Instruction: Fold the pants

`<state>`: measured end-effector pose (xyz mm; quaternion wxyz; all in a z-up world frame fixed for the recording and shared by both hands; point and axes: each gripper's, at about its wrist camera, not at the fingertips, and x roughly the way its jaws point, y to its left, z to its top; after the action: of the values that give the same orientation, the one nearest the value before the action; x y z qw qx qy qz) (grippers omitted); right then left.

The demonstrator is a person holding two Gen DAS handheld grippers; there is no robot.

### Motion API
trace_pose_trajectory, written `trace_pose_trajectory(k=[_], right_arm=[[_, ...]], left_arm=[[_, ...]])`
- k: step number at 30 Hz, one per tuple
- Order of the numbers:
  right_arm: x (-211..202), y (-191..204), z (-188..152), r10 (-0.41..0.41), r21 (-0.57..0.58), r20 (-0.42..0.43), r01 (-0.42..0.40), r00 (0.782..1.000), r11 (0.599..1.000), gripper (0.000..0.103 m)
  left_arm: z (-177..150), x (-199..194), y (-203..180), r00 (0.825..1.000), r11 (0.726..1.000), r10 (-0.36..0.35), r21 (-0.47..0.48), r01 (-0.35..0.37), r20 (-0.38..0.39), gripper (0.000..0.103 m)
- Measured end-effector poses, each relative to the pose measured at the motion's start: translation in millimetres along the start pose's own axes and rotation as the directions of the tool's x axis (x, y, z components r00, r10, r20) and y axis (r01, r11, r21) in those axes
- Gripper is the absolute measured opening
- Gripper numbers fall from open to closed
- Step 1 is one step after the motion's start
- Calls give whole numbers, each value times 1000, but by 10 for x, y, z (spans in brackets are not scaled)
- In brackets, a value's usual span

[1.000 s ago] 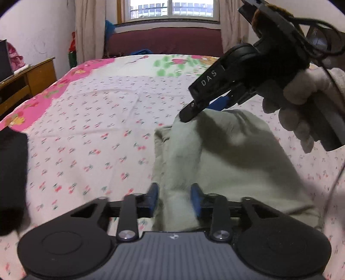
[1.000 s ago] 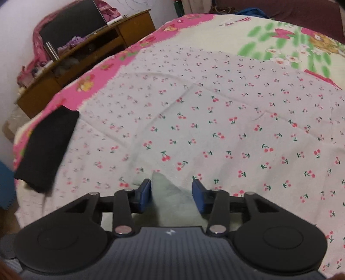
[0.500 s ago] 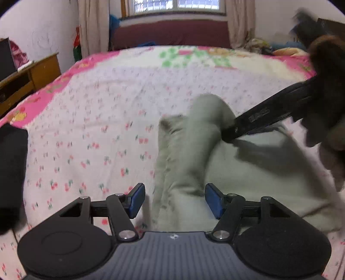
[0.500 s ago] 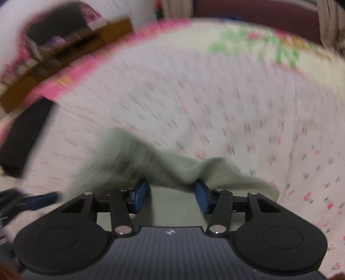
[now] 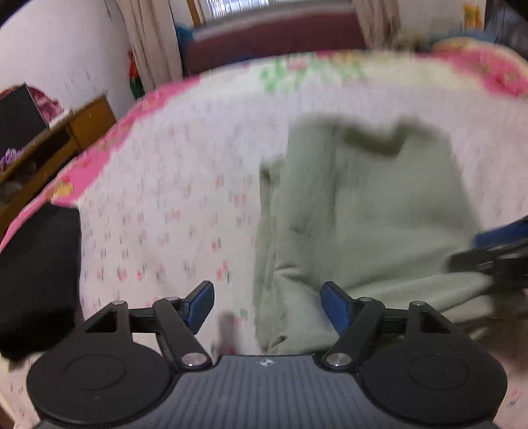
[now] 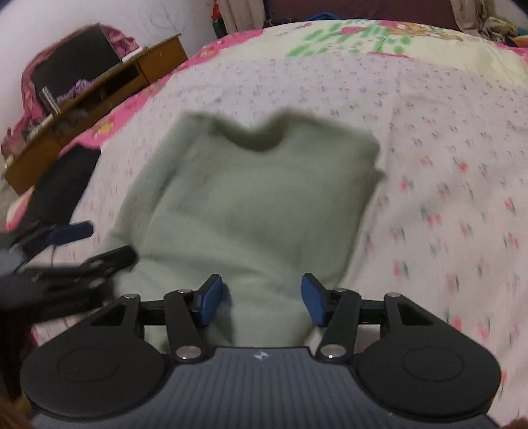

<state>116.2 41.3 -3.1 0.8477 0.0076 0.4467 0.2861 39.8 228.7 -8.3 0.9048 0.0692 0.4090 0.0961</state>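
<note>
Mostly blurred: folded pants [image 6: 250, 204], near hem hidden behind right claw [image 6: 260, 298]

Looks like somebody's bedroom at home: a bed [image 6: 445, 138] with a cherry-print sheet and pink floral border, a cluttered wooden desk [image 6: 99, 89] along the wall, and curtains [image 5: 151, 43] by a window [image 5: 264, 8] at the back.

Motion smears the bed's cherry-print sheet [image 5: 171, 211] and the edges of the green pants [image 6: 250, 204]. A black cloth [image 5: 36, 280] runs off the left wrist view's edge.
</note>
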Motion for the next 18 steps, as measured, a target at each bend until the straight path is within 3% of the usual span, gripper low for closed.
trace_pose_trajectory(k=[3, 5, 7, 10, 18], right_arm=[[-227, -3, -84, 27, 38, 38, -28, 999, 999, 58], [-101, 18, -163, 30, 20, -43, -29, 999, 999, 60], [-36, -13, -222, 7, 27, -66, -5, 998, 1000, 60], [-288, -61, -228, 49, 97, -14, -47, 999, 994, 60], [-599, -112, -357, 57, 158, 38, -63, 998, 985, 60]], left_arm=[[4, -262, -54, 999, 1000, 14, 10, -14, 42, 86], [6, -362, -136, 999, 999, 24, 42, -27, 49, 86], [-26, -390, -241, 999, 995, 43, 90, -45, 30, 86], [-77, -475, -339, 998, 992, 55, 112, -55, -1, 86], [-119, -876, -604, 999, 994, -11, 112, 5, 51, 86]])
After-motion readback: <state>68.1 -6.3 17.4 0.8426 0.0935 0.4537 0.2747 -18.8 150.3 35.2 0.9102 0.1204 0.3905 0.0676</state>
